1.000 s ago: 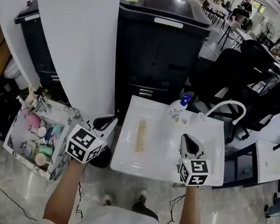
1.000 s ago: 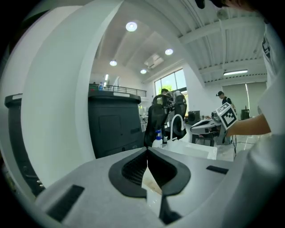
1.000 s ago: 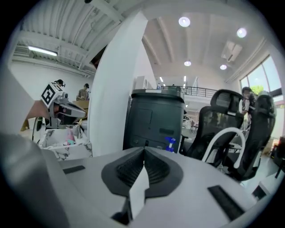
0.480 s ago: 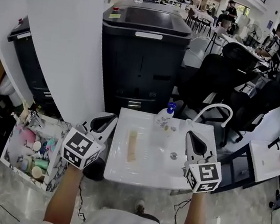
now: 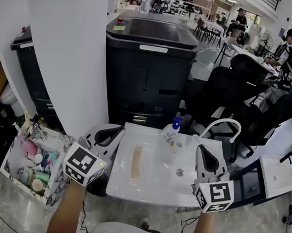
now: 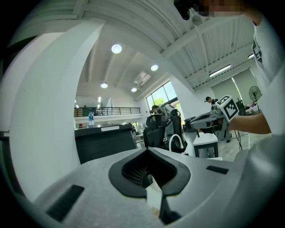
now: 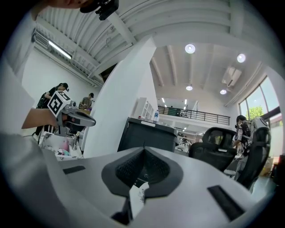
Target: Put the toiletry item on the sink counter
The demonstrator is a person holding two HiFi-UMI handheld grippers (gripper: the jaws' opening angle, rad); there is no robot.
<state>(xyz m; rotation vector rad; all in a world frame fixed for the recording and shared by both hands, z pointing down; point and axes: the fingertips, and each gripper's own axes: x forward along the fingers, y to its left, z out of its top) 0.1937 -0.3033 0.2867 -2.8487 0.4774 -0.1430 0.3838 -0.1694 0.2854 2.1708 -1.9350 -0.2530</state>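
Note:
The white sink counter [image 5: 126, 183] stands below me, with a curved faucet [image 5: 224, 123], a drain [image 5: 179, 172], a pump bottle [image 5: 170, 131] at its back edge and a flat beige item [image 5: 136, 162] on its left part. A patterned basket [image 5: 60, 182] on the floor to the left holds several toiletry items [image 5: 36, 159]. My left gripper [image 5: 108, 133] hovers between basket and counter, jaws shut and empty [image 6: 149, 149]. My right gripper [image 5: 208, 157] hangs over the basin's right side, shut and empty [image 7: 143, 149].
A tall black bin [image 5: 147, 70] stands right behind the sink, and a white column [image 5: 64, 42] rises to its left. Black office chairs [image 5: 231, 82] crowd the back right. A small white table [image 5: 278, 176] sits at the right. People stand far off.
The head view has tilted up, so the sink sits lower in the picture. The right gripper has drifted slightly right. Both grippers stay shut and empty.

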